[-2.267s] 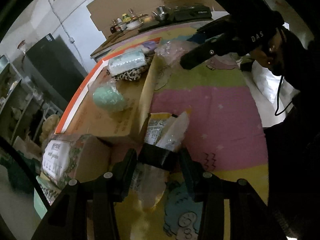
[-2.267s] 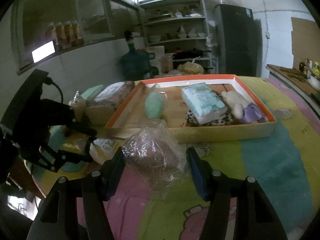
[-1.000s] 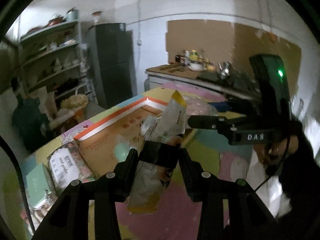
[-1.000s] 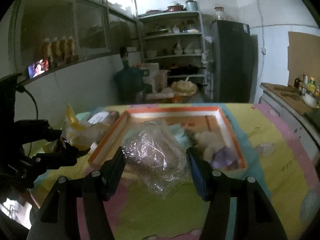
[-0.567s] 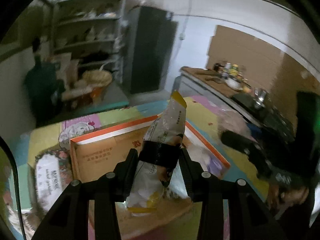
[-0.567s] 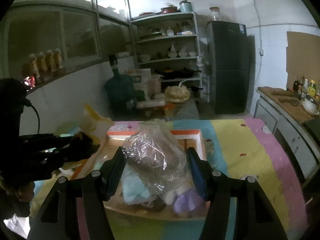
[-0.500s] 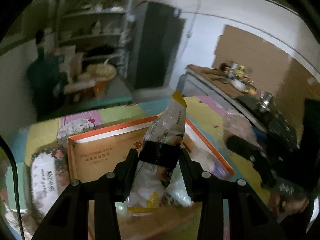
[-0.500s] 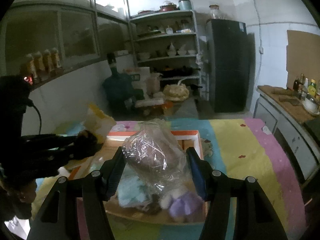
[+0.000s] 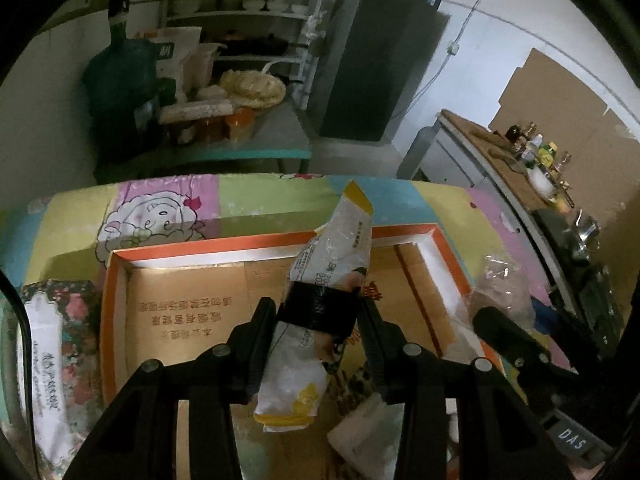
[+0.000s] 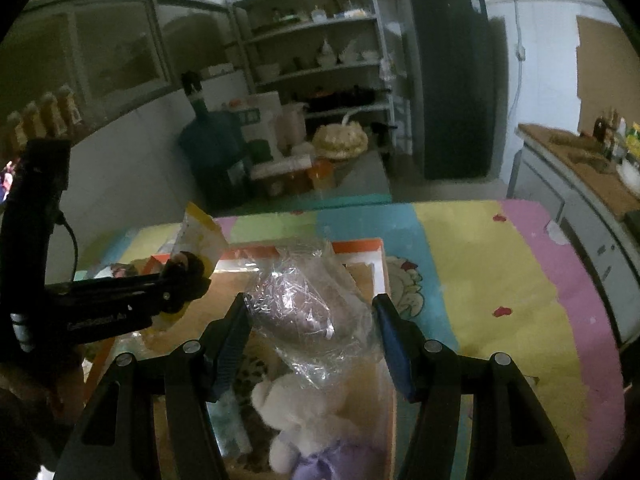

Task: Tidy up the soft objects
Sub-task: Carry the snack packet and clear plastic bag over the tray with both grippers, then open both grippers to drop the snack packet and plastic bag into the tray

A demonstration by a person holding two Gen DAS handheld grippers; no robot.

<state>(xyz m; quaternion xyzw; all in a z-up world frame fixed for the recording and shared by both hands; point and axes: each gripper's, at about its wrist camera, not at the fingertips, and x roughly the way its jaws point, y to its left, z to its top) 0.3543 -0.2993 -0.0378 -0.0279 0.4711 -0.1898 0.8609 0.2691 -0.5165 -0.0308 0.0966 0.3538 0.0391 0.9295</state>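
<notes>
A: Left wrist view, item one. Snack packet (image 9: pixel 320 312), white with yellow ends, black band across its middle. The left gripper (image 9: pixel 318 320) is clamped on that band. Location: in the air over the orange-rimmed box (image 9: pixel 448 264).

B: Orientation?

A: Long axis runs near upright in the view, tilted a little; the upper yellow end points away toward the far rim, the lower end hangs between the fingers. Handling, as a judgement: light, crinkly film, soft fill; it likely bends either side of the grip. The banded middle looks the right hold, since either end would flop.

B: Other entries in this view?

A: Floral tissue pack (image 9: pixel 52 360) on the cloth left of the box. The right gripper (image 9: pixel 492 320) shows at right, carrying a clear plastic bag (image 9: pixel 500 292).

B: Right wrist view.

A: Clear plastic bag (image 10: pixel 312 308), something brownish inside, pinched between the fingers of the right gripper (image 10: pixel 312 328), which stand fairly wide around it. Location: above the near end of the box (image 10: pixel 356 248), over a white plush toy (image 10: pixel 304 412) and a purple soft item (image 10: pixel 320 460) lying in it.

B: Handling?

A: Judged slippery and shapeless; the film may slide. Its bulk runs roughly upright, loose film trailing down. The left gripper (image 10: pixel 188 276) sits at left with the packet (image 10: pixel 200 240), yellow end up.
</notes>
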